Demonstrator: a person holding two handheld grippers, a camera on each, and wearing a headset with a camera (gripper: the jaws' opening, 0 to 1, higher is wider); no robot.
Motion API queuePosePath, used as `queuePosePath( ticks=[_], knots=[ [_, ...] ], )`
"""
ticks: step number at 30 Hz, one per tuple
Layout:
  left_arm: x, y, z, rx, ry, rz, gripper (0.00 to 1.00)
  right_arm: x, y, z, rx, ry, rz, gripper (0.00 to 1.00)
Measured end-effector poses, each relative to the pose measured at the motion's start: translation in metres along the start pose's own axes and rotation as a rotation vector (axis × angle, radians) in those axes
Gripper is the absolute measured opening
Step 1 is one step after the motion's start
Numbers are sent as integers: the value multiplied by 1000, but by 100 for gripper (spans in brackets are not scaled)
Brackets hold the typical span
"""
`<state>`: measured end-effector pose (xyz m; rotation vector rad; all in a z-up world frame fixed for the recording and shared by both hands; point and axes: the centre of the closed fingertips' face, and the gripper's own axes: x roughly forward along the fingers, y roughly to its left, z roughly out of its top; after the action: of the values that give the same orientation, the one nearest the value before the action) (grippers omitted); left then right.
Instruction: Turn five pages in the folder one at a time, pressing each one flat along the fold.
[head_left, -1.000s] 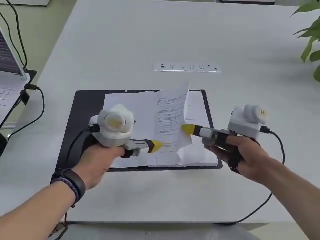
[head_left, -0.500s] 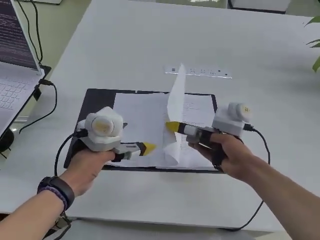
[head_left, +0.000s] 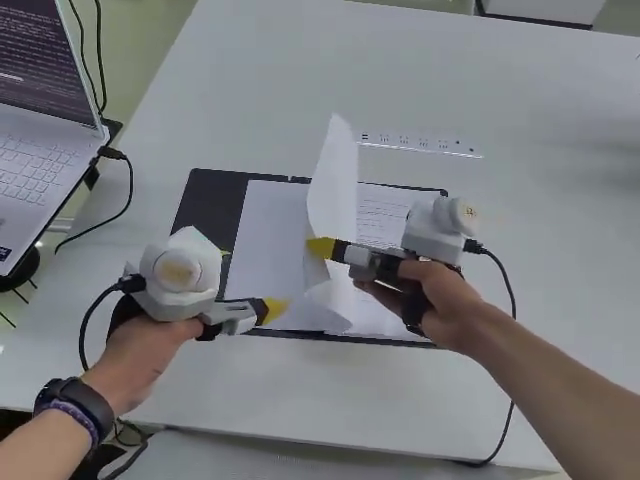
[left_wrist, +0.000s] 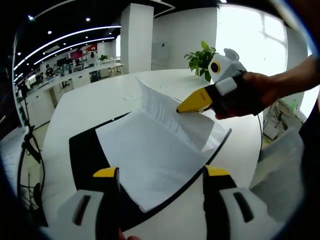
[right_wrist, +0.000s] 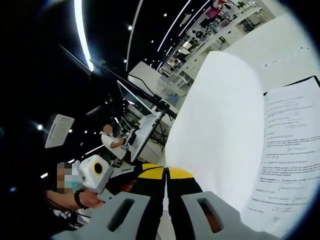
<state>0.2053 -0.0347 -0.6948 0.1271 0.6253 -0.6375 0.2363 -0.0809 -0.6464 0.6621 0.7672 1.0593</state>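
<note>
Right gripper (head_left: 322, 247) jaws pinched shut on one page (head_left: 335, 185), which stands near upright above the open folder (head_left: 208, 212). Left gripper (head_left: 272, 308) jaws spread, holding nothing, by the folder's near edge. Folder lies flat on the white tabletop (head_left: 300, 80). Laptop (head_left: 40, 120) off to the left.

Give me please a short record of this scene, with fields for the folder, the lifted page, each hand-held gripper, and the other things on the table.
folder state: black folder lies open on the white table
page state: one page is lifted, nearly upright, near the middle of the folder
right side: right hand-held gripper is shut on the page
left side: left hand-held gripper is open, holds nothing, near the folder's front edge
other things: laptop at the left; power strip beyond the folder
</note>
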Motion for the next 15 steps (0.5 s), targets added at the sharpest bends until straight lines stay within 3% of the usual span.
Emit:
queuePosePath(
  ticks=[6, 12, 15],
  knots=[
    [-5, 6, -13, -21, 12, 7, 67, 17, 4, -4, 11, 22, 18, 0],
    [-13, 14, -14, -32, 4, 29, 67, 32, 6, -11, 11, 56, 34, 0],
    [-16, 19, -16, -36, 2, 39, 67, 38, -1, -14, 13, 75, 35, 0]
  ],
)
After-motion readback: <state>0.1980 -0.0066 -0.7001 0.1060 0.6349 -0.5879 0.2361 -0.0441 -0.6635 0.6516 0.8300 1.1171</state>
